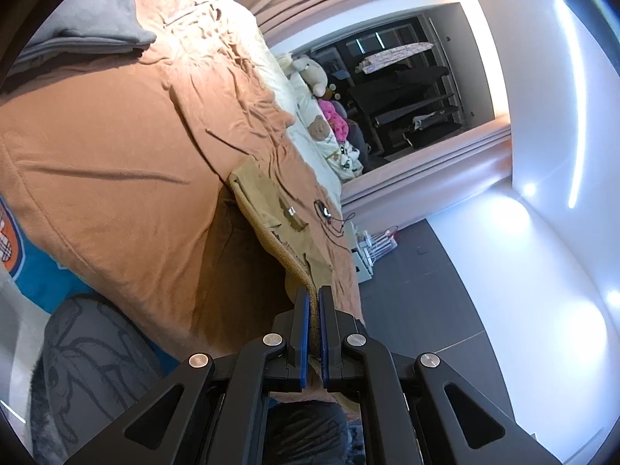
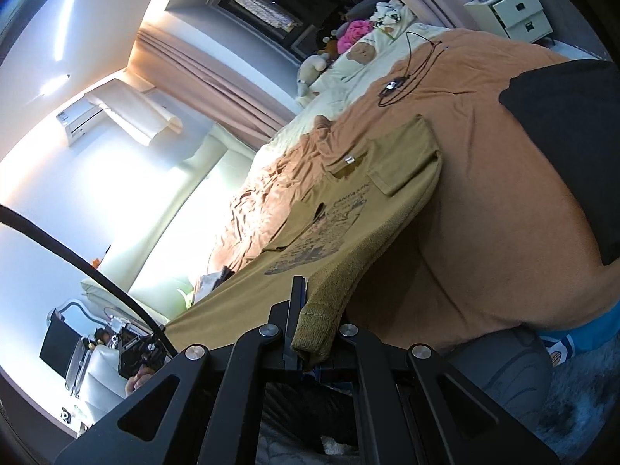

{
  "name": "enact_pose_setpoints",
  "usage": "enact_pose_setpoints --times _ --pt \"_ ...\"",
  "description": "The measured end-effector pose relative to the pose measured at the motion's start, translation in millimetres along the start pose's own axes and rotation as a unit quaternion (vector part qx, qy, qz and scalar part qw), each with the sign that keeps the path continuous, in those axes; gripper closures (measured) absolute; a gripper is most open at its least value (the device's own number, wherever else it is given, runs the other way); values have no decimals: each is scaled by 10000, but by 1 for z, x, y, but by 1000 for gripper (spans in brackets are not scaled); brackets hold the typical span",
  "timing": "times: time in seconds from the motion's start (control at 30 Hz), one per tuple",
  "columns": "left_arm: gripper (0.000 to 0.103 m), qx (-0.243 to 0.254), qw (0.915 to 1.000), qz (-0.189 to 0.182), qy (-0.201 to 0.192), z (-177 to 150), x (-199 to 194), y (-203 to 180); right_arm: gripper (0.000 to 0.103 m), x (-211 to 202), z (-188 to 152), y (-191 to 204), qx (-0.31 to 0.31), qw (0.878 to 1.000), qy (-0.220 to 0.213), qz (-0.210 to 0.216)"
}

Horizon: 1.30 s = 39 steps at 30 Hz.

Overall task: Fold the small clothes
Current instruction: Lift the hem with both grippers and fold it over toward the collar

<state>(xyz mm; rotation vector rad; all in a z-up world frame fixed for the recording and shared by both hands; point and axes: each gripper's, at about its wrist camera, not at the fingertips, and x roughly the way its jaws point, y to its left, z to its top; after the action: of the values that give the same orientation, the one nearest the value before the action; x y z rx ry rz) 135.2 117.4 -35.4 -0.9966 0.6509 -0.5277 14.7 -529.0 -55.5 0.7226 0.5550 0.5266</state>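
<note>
An olive-tan T-shirt (image 2: 348, 201) with a dark printed graphic lies stretched over the orange-brown bedspread (image 2: 484, 193), collar toward the pillows. My right gripper (image 2: 310, 302) is shut on a bunched part of its hem, which covers the right finger. My left gripper (image 1: 314, 294) is shut on the shirt's (image 1: 271, 201) edge, seen edge-on, blue pads pressed on the fabric. Both grippers hold the near end lifted off the bed.
A folded grey garment (image 1: 85, 27) and a folded black garment (image 2: 569, 131) lie on the bedspread. A black cable with a small device (image 2: 395, 85) lies near the pillows and stuffed toys (image 2: 356, 31). A nightstand (image 2: 507, 11) stands beside the bed. Dark floor (image 1: 418, 302) lies past the bed's side.
</note>
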Motion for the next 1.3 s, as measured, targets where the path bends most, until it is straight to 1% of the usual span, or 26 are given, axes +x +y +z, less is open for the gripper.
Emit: enact_pose_setpoints --times 0.23,0.43,0.57,0.7,0.8,0.9,1.2,1.3 --pt "99 -8 10000 7 -74 -4 -29 -4 103 -4 -6 8 -68 9999 64 80" --pt "99 67 9997 -74 -208 -7 -54 -19 103 -11 -8 15 -109 9998 103 160" --pt "99 95 9997 -56 -212 -6 -58 -27 103 -15 -2 19 -226 9996 54 177" --pt "99 94 9998 -53 -137 7 -44 -27 103 -9 10 15 -304 9994 4 165" --pt "99 129 9999 28 -74 23 -24 -30 103 2 22 6 -232 9997 -4 126" --pt "99 167 9998 76 -40 38 -6 -33 103 20 39 2 -195 9998 16 57" --pt "99 248 9992 292 69 96 63 -37 103 82 99 1 -201 9997 22 -140" --pt "99 290 9987 395 116 113 86 -39 103 99 113 -2 -192 9996 54 -181"
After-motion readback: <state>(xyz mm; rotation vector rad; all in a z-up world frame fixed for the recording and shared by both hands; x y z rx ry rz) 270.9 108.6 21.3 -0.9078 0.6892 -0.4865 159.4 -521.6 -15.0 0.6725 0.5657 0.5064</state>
